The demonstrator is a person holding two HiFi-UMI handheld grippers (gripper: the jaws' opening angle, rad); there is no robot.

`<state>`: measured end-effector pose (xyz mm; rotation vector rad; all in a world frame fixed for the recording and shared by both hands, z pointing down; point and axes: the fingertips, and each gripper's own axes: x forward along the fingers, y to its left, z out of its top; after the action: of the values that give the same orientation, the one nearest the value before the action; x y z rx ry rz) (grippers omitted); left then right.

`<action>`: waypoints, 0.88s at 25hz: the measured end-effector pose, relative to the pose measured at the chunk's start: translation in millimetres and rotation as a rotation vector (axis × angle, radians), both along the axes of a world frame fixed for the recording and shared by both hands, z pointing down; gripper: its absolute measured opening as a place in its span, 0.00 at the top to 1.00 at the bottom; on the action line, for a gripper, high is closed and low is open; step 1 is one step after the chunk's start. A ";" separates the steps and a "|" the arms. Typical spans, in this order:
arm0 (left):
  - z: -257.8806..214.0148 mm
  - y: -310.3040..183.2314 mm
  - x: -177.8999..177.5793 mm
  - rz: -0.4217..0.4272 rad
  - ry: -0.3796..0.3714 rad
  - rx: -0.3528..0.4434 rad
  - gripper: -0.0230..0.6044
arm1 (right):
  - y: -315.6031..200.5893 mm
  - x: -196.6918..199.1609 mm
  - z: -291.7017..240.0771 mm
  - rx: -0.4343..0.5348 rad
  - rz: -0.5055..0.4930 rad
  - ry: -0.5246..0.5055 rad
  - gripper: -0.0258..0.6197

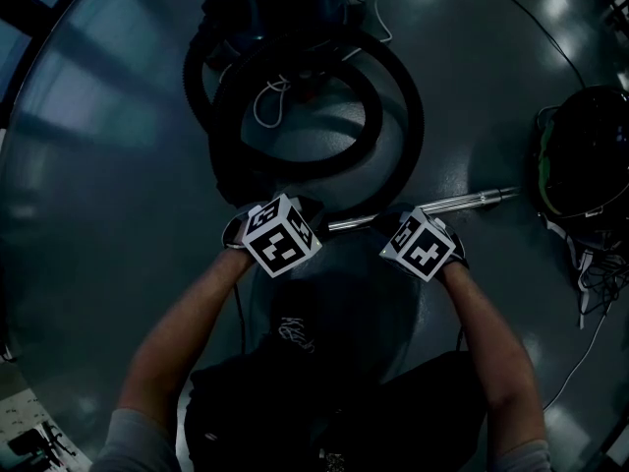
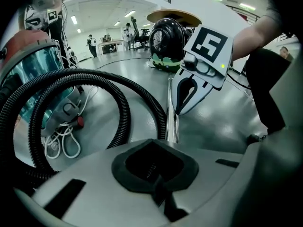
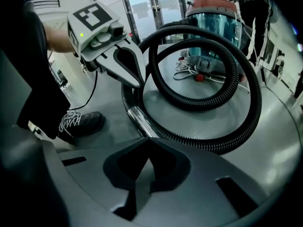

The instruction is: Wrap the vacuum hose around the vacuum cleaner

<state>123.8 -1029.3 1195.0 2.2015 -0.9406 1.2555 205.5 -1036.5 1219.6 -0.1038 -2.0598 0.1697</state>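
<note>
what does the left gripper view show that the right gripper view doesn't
Only the left gripper view: the right gripper and a round black object. Only the right gripper view: the left gripper and glass doors behind. Both: the black hose, the metal tube, the vacuum cleaner and its white cord.

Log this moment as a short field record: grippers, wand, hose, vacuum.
left gripper: shut on the metal wand
right gripper: shut on the same metal wand, nearer its free end
vacuum cleaner: red top, teal body, upright
hose: black, ribbed, in loops on the floor before the vacuum cleaner
white cord: bunched beside the vacuum cleaner
</note>
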 end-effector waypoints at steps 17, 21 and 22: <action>14.0 17.6 23.9 0.067 0.016 -0.054 0.95 | 1.2 19.1 25.7 -0.031 0.013 0.073 0.96; 14.2 16.6 25.9 0.062 0.026 -0.053 0.95 | 3.2 22.7 29.2 -0.038 0.009 0.078 0.96; 13.6 15.5 25.7 0.057 0.030 -0.049 0.95 | 2.0 22.8 28.5 -0.040 0.015 0.073 0.96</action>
<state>149.5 -1013.8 1208.6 2.2171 -0.8321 1.2539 228.3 -1034.5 1248.2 -0.1046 -1.9858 0.2207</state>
